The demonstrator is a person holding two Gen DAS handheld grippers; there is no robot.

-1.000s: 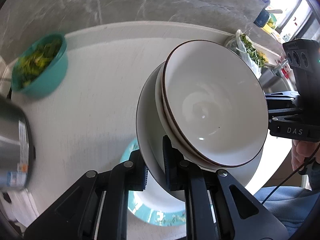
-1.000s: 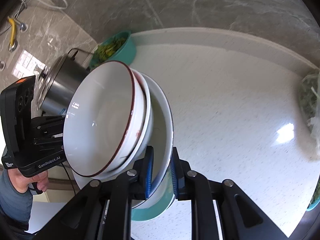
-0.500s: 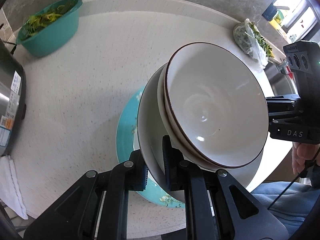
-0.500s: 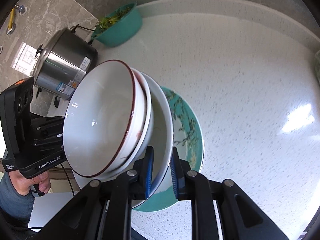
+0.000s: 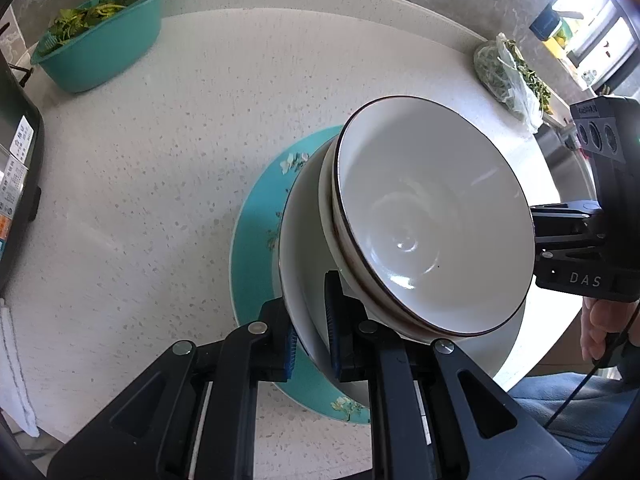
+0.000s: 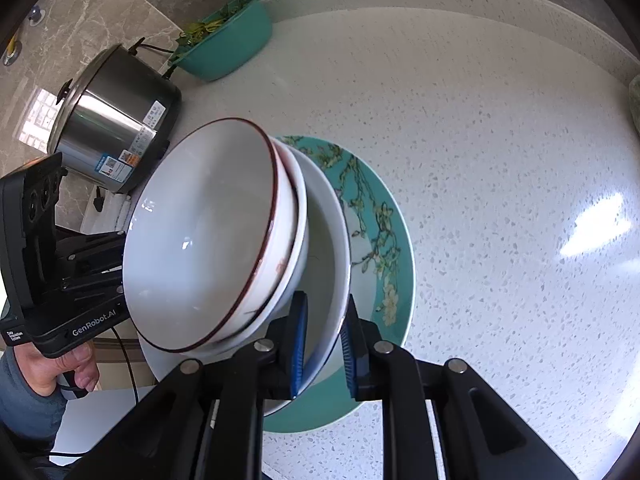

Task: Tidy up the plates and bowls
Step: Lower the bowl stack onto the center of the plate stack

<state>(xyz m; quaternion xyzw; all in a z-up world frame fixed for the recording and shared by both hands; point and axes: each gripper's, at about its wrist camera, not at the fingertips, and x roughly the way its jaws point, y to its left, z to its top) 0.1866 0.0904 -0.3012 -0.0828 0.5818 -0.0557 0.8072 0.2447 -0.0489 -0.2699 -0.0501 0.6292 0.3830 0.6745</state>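
Stack of three nested dishes: a brown-rimmed white bowl (image 5: pixel 432 224) on top, a second white bowl (image 6: pixel 294 216) under it, both seated in a wide white bowl (image 5: pixel 304 264) at the bottom. The stack hangs tilted over a teal floral plate (image 6: pixel 376 216) lying flat on the speckled white counter (image 5: pixel 160 168); whether the bottom bowl touches the plate yet, I cannot tell. Left gripper (image 5: pixel 310 334) has its jaws nearly closed, clamped across the rim of the wide white bowl, one pad inside and one outside. Right gripper (image 6: pixel 322 338) pinches the opposite rim the same way, blue pads tight on the wall. Judgement: the step is setting the stack down centred on the plate. Done well, both hands level the stack first, lower together at one pace, and let go only once the base sits flat; a one-sided release would likely tip the loose upper bowls. Glazed ware will slip, so the grip wants to be firm until contact. Outward: a teal basin of greens (image 5: pixel 100 36) at the far edge, a steel rice cooker (image 6: pixel 116 120) at the left, a bag of greens (image 5: pixel 508 76) at the right. Writing: "DAS" on the right unit's body, "GenRobot.AI" on the left unit's; cooker stickers are too small to read.
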